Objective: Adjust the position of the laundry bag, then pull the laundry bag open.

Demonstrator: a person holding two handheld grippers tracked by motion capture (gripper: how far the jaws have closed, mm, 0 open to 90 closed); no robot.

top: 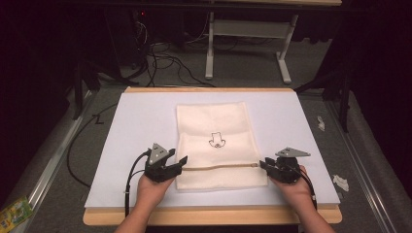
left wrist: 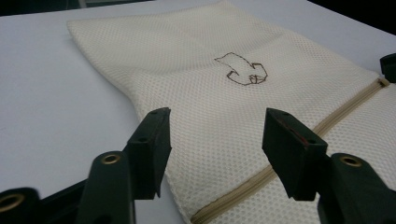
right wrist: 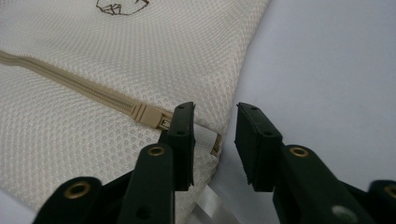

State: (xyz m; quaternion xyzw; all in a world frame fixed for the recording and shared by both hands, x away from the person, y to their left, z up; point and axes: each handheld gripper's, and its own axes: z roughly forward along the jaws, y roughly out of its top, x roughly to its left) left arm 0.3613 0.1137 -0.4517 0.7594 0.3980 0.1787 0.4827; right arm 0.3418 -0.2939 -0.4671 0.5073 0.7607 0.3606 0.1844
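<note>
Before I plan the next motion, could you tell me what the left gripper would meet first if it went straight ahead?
Most likely the cream mesh bag: the open left gripper straddles its near edge beside the tan zipper, though its height over the fabric is unclear.

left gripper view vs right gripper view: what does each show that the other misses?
Left gripper view: the whole outline emblem, the bag's far end, the zipper's left end between open jaws. Right gripper view: the zipper slider beside its jaw, and the bag's right edge, jaws open. Shared: the cream mesh bag, its tan zipper, the white table sheet.
</note>
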